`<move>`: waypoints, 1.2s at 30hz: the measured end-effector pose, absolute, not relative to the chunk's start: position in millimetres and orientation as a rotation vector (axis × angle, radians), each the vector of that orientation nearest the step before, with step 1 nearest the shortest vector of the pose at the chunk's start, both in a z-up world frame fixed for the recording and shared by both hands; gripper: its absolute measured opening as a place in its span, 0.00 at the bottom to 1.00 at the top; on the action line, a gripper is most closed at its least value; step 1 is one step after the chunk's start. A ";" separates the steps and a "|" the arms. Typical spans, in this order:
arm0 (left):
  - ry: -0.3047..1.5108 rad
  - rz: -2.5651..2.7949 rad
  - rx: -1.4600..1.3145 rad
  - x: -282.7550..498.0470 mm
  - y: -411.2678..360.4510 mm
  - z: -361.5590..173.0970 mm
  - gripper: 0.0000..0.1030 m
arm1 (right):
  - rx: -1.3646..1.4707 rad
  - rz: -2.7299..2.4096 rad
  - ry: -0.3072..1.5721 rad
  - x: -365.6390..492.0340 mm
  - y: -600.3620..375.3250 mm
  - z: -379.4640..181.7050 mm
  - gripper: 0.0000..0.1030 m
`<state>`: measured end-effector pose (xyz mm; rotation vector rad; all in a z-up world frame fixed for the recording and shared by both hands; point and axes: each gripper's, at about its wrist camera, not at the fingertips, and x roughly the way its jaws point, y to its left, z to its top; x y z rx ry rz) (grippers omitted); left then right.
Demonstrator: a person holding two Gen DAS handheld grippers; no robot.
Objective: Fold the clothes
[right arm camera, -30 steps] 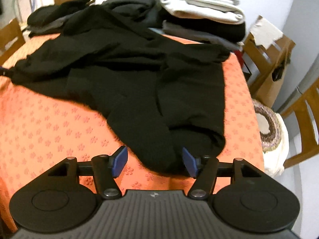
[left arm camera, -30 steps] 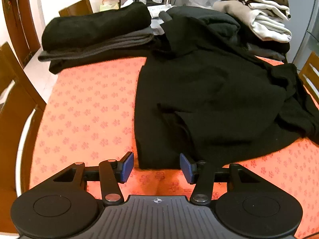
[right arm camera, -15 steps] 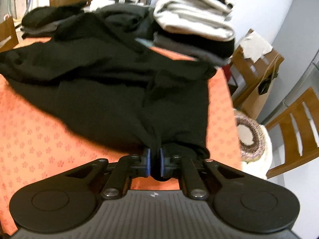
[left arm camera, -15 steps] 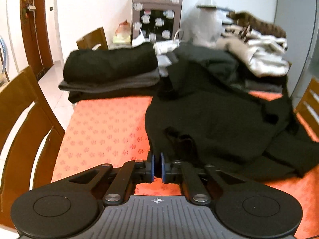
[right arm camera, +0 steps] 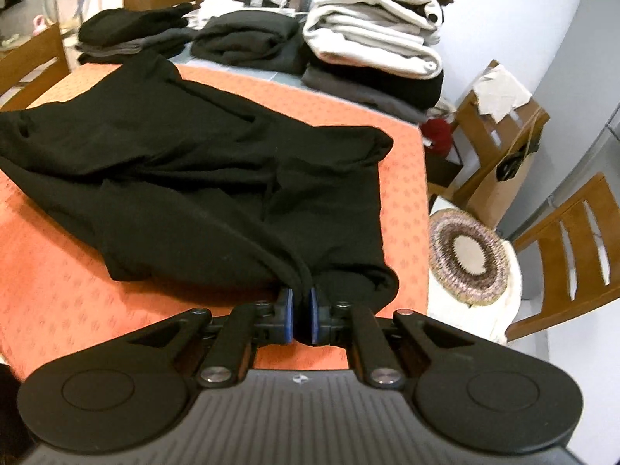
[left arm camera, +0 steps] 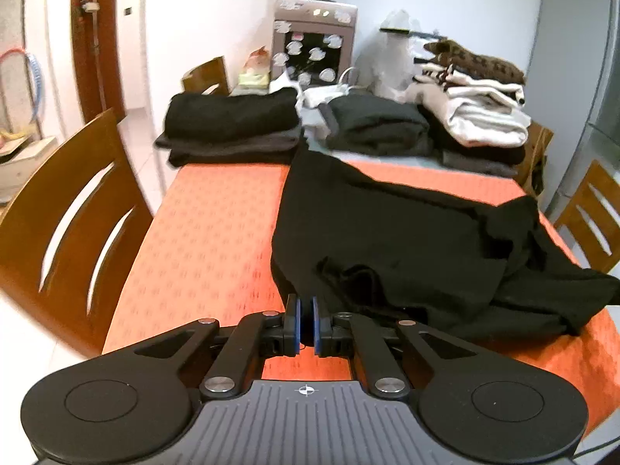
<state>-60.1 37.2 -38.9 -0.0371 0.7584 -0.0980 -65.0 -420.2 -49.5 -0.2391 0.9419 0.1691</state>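
Left gripper point(left arm camera: 305, 323) pinches the near hem of the black garment point(left arm camera: 407, 232), which spreads ahead and rightward over the orange tablecloth point(left arm camera: 209, 232). Right gripper point(right arm camera: 301, 319) clamps a bunched garment point(right arm camera: 193, 178) edge. Only its view shows the woven round mat point(right arm camera: 469, 255); only left's shows the door point(left arm camera: 93, 38).
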 end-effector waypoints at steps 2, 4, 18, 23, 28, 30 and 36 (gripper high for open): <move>0.777 -0.063 -0.036 -78.0 31.5 -39.3 0.08 | -0.229 0.193 0.952 -75.7 -425.9 -52.6 0.10; 0.796 -0.030 -0.032 -91.4 26.8 -43.3 0.08 | -0.217 0.225 0.965 -87.1 -432.6 -55.7 0.10; 0.817 0.084 -0.072 -149.8 8.4 -67.9 0.47 | -0.266 0.443 0.981 -114.7 -442.9 -68.6 0.33; 0.786 -0.002 -0.046 -133.1 -5.5 -60.1 0.55 | -0.206 0.415 0.930 -103.5 -441.1 -50.4 0.38; 0.741 -0.137 -0.023 -95.2 -19.4 -56.2 0.58 | -0.130 0.311 0.908 -68.7 -431.7 -55.5 0.38; 0.725 -0.183 -0.023 -78.3 -23.1 -57.4 0.58 | -0.110 0.274 0.900 -52.7 -426.7 -58.1 0.38; 0.712 -0.291 0.003 -23.9 -34.4 -60.7 0.58 | -0.074 0.218 0.879 -4.8 -411.3 -57.3 0.38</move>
